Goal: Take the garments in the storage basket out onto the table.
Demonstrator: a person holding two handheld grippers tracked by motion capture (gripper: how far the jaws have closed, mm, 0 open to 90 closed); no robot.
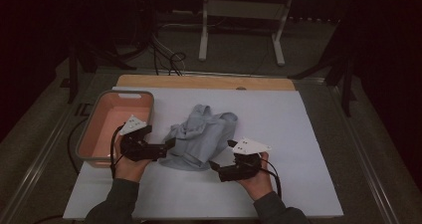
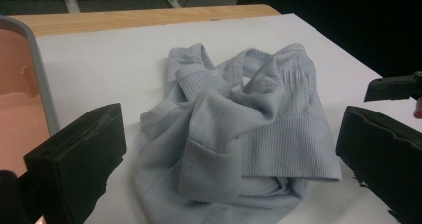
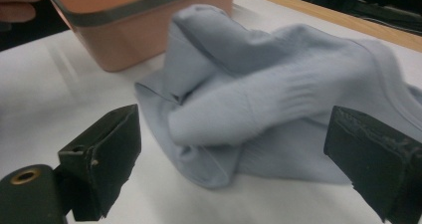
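Observation:
A crumpled light-blue garment lies in a heap near the middle of the white table sheet. My left gripper sits at its left edge, open, jaws wide with nothing between them. From the right front, my right gripper points at the heap, also open and empty. In the left gripper view the garment lies just ahead between the black jaws, ribbed hems showing. In the right gripper view the garment spreads across the jaw gap, close ahead.
A pink bin with a grey rim stands at the table's left, just behind my left hand; the bin also shows beyond the garment. A wooden board edge runs along the table's far side. A white metal stand is on the floor behind.

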